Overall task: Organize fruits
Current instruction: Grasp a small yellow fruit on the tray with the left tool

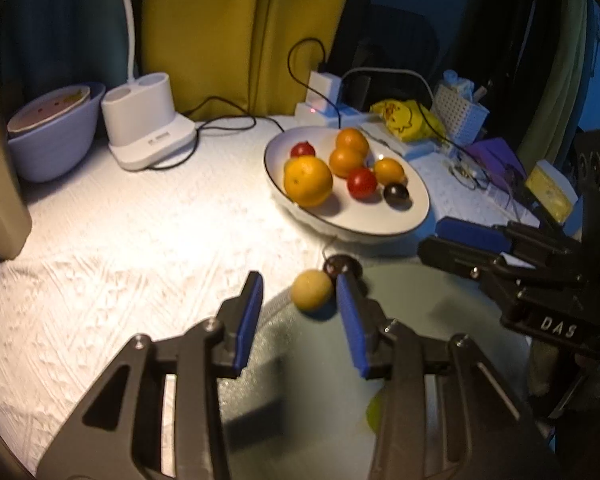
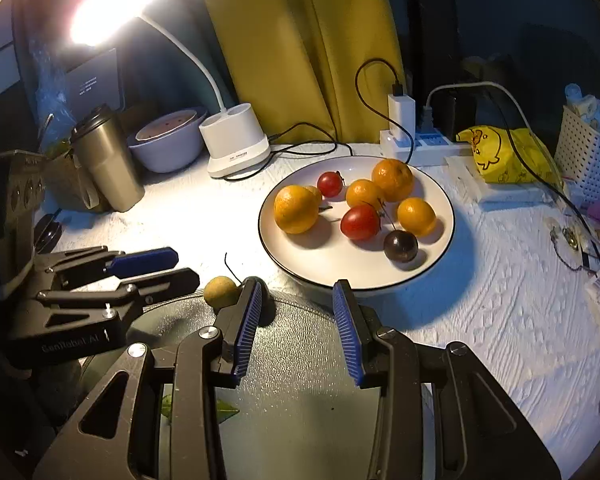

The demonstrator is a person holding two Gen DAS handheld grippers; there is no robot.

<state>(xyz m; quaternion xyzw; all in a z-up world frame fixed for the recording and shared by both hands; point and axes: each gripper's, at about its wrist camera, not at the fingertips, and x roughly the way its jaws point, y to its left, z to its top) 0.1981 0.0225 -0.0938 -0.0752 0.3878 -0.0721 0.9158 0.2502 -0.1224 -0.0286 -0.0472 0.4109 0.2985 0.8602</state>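
Observation:
A white plate holds several oranges, two red fruits and a dark round fruit; it also shows in the left wrist view. A small tan fruit lies at the far rim of a grey round tray, with a dark fruit just behind it. My left gripper is open, its fingertips either side of the tan fruit and a little short of it. My right gripper is open and empty above the tray, near the plate's front edge. The tan fruit lies left of it.
A white lamp base, a lilac bowl and a steel tumbler stand at the back left. A power strip with chargers, a yellow bag and a white basket crowd the back right. Cables trail over the white cloth.

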